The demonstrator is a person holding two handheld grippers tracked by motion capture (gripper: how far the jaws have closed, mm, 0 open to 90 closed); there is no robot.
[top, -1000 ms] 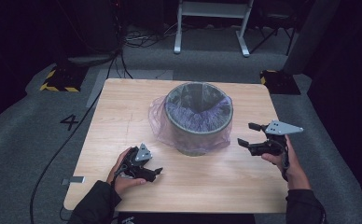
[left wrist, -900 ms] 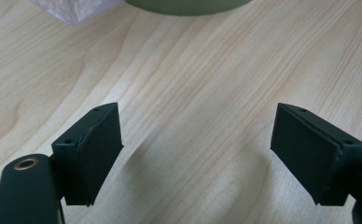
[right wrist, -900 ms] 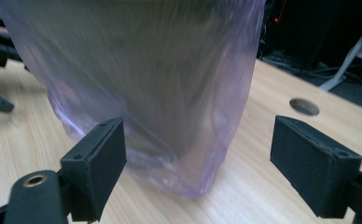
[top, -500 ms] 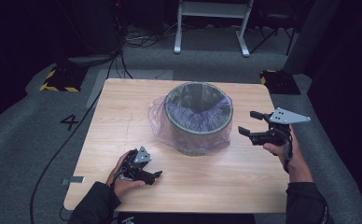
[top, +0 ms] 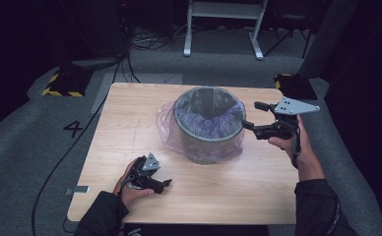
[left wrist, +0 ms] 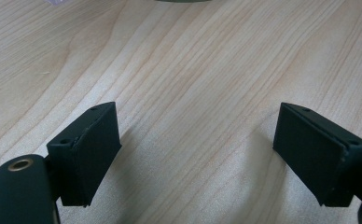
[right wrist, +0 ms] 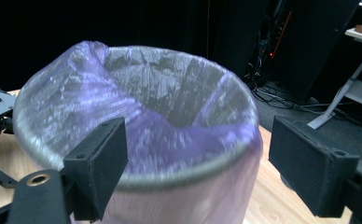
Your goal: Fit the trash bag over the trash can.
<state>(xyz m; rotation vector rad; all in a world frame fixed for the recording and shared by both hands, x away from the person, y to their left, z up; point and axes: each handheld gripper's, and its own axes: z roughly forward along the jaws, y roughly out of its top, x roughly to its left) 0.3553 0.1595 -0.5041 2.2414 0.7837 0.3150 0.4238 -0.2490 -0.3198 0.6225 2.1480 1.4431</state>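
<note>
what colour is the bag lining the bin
Translucent purple; the bag shows best in the right gripper view, folded over the rim of the grey bin.

We can read only one sign: a dark number "4" (top: pixel 74 129) marked on the grey floor (top: pixel 26 147), beside the table (top: pixel 125 108), well to the left of the left gripper (top: pixel 165 182) and farther from the person.

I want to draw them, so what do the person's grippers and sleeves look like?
Both grippers are black. The left gripper and the right gripper each carry a grey three-cornered plate with small holes. Each has two flat, blocky black jaws with tiny screw holes, and a brass-ringed hole sits beside one pad. The sleeves are dark.
</note>
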